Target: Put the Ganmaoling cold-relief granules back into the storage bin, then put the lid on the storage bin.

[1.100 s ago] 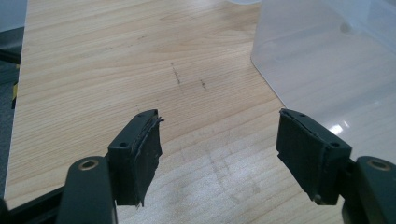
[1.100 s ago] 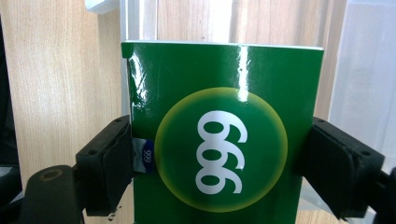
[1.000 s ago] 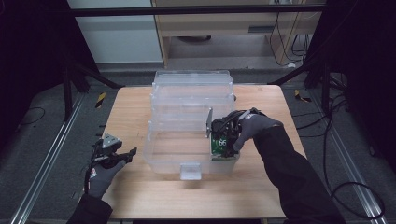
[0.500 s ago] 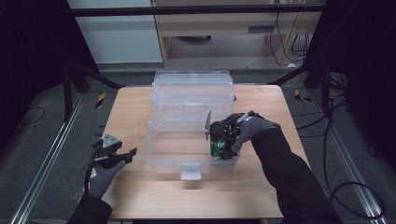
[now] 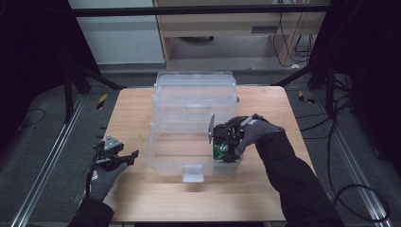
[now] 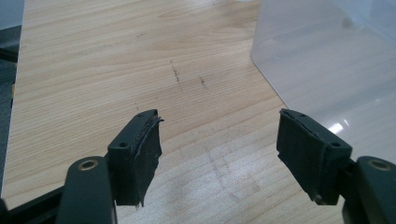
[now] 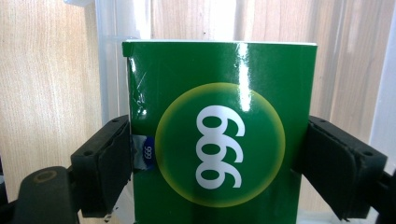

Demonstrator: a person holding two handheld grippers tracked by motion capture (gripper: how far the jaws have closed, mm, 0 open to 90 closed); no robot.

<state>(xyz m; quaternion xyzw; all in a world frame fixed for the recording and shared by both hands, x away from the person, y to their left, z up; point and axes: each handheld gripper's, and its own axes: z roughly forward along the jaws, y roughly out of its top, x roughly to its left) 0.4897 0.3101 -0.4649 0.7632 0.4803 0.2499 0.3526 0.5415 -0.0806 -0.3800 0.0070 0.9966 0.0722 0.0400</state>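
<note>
At the near left my left gripper [image 5: 124, 157] rested on the table [image 5: 132, 109], jaws apart, holding nothing. Farther right, my right gripper [image 5: 222, 150] was clamped on the green box [image 7: 219, 130], held inside the near right corner of the clear bin [image 5: 194, 101]. I judged the glossy sides could slip, or an edge could catch the wall.

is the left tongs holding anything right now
No, the left tongs stand open over the bare wooden table, with nothing between them.
</note>
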